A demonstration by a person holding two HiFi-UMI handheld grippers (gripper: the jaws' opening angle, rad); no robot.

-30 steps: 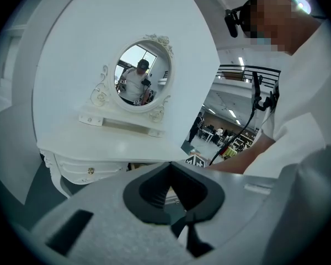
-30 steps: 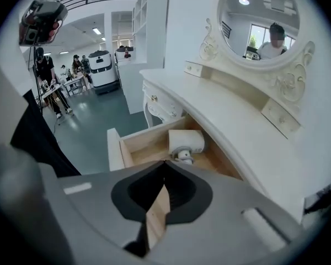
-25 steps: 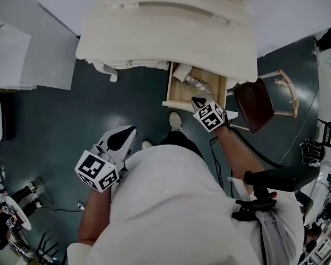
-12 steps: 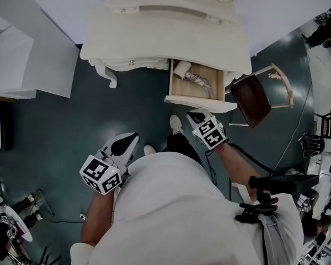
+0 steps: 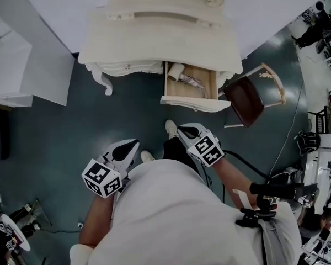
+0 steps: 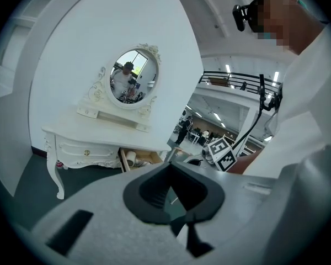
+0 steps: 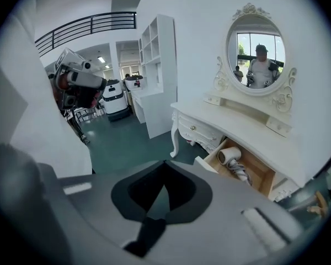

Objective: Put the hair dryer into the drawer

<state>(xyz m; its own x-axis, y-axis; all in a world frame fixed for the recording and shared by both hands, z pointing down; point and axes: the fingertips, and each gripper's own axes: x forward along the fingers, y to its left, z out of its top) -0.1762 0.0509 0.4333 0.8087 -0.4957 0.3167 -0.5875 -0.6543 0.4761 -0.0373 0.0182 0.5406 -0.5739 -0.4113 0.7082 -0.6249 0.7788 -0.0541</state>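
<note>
Since the earlier frames the right tongs [image 5: 185, 131] have drawn back from the front edge of the drawer [image 5: 190, 101] and now sit over the floor [image 5: 55, 131] close to the person's body, just beside a white shoe [image 5: 171, 128]; the left tongs [image 5: 129, 144] have shifted only a little and stay low at the person's left side. Right tongs: jaws together, tips meeting, nothing between them in the right gripper view [image 7: 164, 164]. Left tongs: jaws likewise closed and empty in the left gripper view [image 6: 168, 165]. Hair dryer [image 5: 183, 76] lies inside the open drawer, its round white head toward the drawer's left wall and its cable bunched beside it toward the middle; the right gripper view shows the same, hair dryer [image 7: 231, 160] resting on the wooden bottom. The drawer is pulled out from under the right end of the white desk [image 5: 154, 37] and stands open. An oval mirror [image 7: 256, 51] stands at the back edge of the desk. A dark-seated chair [image 5: 248, 98] stands just beside the drawer's right side, tilted in the head view.
</note>
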